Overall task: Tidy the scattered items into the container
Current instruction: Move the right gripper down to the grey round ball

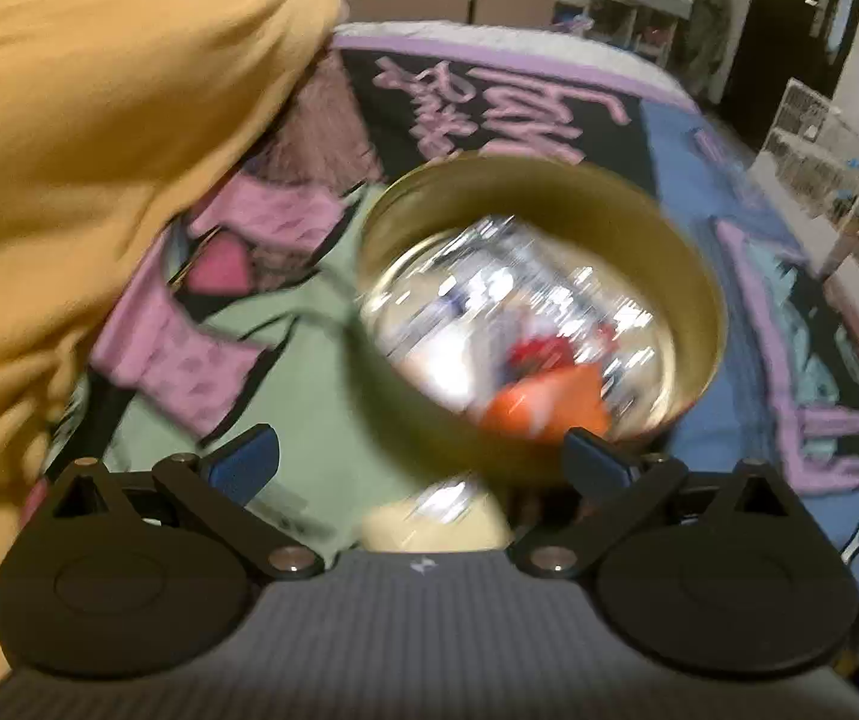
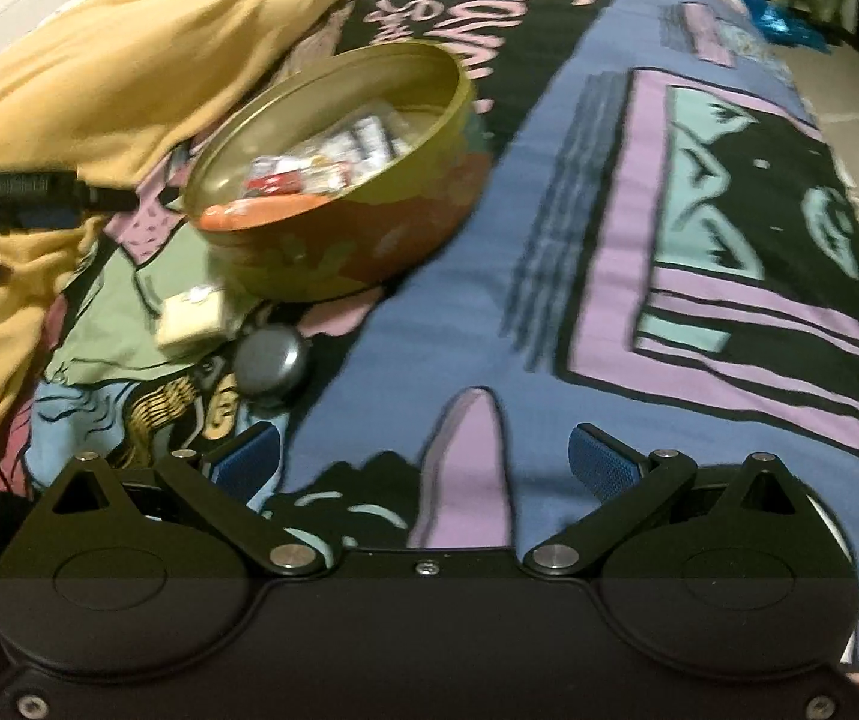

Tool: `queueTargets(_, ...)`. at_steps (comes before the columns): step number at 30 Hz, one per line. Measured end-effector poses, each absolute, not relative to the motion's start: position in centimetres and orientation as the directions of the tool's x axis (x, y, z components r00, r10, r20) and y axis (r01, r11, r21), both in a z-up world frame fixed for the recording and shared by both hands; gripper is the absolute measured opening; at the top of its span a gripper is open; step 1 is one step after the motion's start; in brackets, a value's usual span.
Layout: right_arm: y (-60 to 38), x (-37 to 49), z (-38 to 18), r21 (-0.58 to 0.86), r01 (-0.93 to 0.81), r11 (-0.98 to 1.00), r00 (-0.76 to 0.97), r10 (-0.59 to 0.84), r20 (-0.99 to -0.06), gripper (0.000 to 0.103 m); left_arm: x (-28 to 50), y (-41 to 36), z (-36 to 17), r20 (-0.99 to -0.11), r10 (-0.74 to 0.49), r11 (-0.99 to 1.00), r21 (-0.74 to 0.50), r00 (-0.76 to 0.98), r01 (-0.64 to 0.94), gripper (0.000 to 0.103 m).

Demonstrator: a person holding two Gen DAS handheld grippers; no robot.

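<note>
1. While both hung over the blanket [image 2: 549, 192], the left gripper [image 1: 423, 456] and right gripper [image 2: 426, 456] stood spread wide, holding nothing.
2. Nearer than the round tin [image 2: 333, 240] lay a cream box [image 2: 189, 324] and dark disc [image 2: 270, 360].
3. Inside the tin sat blurred packets [image 2: 333, 162].

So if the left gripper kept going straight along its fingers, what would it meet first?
Most likely the round tin: it fills the view just ahead of the open left gripper, with an orange item inside nearest the fingers. Blur leaves depth uncertain; the cream box below might come first.
</note>
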State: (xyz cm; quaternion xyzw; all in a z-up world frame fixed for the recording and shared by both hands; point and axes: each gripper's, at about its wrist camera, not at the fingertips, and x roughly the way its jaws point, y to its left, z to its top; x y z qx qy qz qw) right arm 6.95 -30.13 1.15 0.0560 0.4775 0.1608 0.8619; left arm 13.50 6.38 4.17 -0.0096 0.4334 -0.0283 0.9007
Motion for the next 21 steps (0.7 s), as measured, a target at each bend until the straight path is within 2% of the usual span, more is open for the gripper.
queueTargets(9,-21.9,9.1,-0.6,0.206,-0.393,0.896,0.404,0.37,-0.837,0.102,7.4,10.4,0.3,-0.812,-0.04,0.998,-0.057,0.582,-0.011,0.103)
queueTargets(21,-14.1,14.4,-4.3,0.118,-0.472,0.873,0.299,0.285,-0.911,0.083,4.9,9.9,-1.6,-0.82,-0.098,0.994,-0.112,0.565,0.009,0.103)
